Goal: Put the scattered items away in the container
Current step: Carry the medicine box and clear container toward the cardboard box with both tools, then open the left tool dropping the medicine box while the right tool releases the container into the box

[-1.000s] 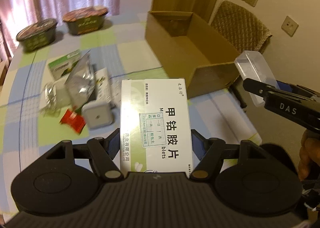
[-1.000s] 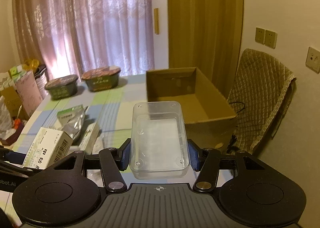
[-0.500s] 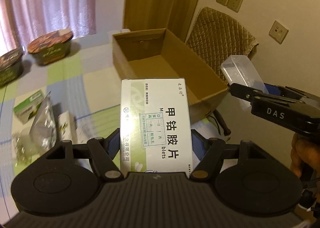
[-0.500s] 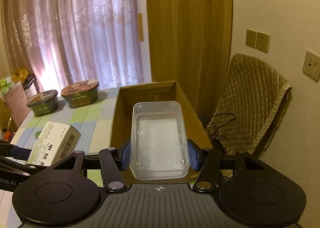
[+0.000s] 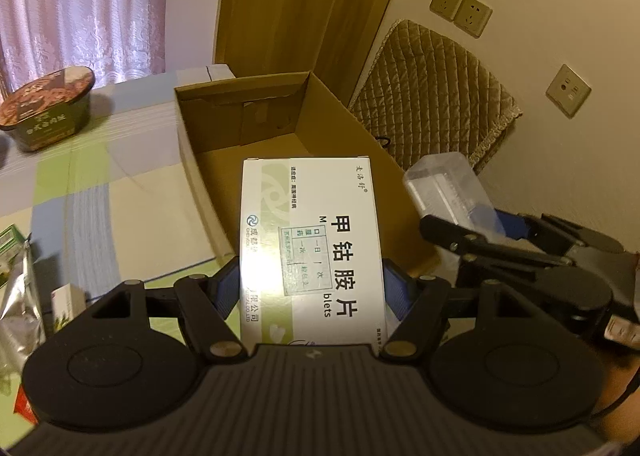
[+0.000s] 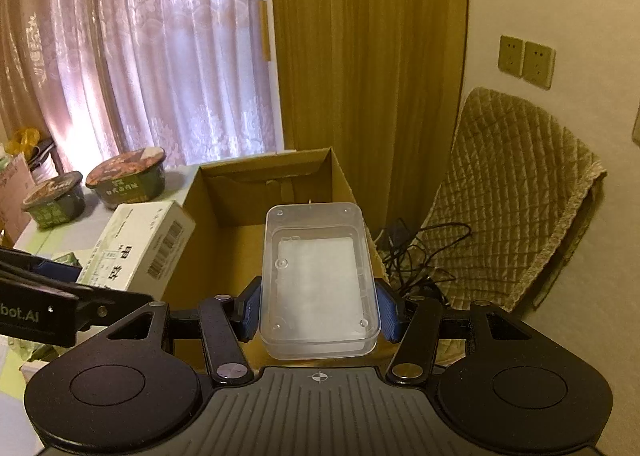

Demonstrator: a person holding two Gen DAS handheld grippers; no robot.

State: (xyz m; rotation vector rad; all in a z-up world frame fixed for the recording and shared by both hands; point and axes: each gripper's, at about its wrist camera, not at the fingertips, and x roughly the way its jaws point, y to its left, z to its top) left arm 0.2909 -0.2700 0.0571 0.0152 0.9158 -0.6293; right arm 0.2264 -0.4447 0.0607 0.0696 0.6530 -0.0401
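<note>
Both hand-held grippers have swung away from the scattered items and toward the cardboard box (image 5: pixel 256 128); a second ago it lay further ahead, and now its open mouth sits directly ahead of and below each load. The left hand-held gripper (image 5: pixel 312 288) pinches a white medicine carton (image 5: pixel 312 232) between its blue pads, the carton lying flat and pointing forward over the box's near wall. The right hand-held gripper (image 6: pixel 318 314) is clamped on a clear plastic case (image 6: pixel 318 276), likewise held level above the box interior.

To release well, I judge each load should travel forward past the near wall and come lower before the fingers spread, one after the other so the carton and case do not knock together.

Only the left wrist view shows the leftovers beside the left hand-held gripper: a foil pouch (image 5: pixel 20 308) and small packets on the checked tabletop (image 5: pixel 100 192). Only the right wrist view shows two noodle bowls (image 6: pixel 124 176), not one, and the tangled cable (image 6: pixel 420 256) by the quilted chair (image 6: pixel 512 184).
</note>
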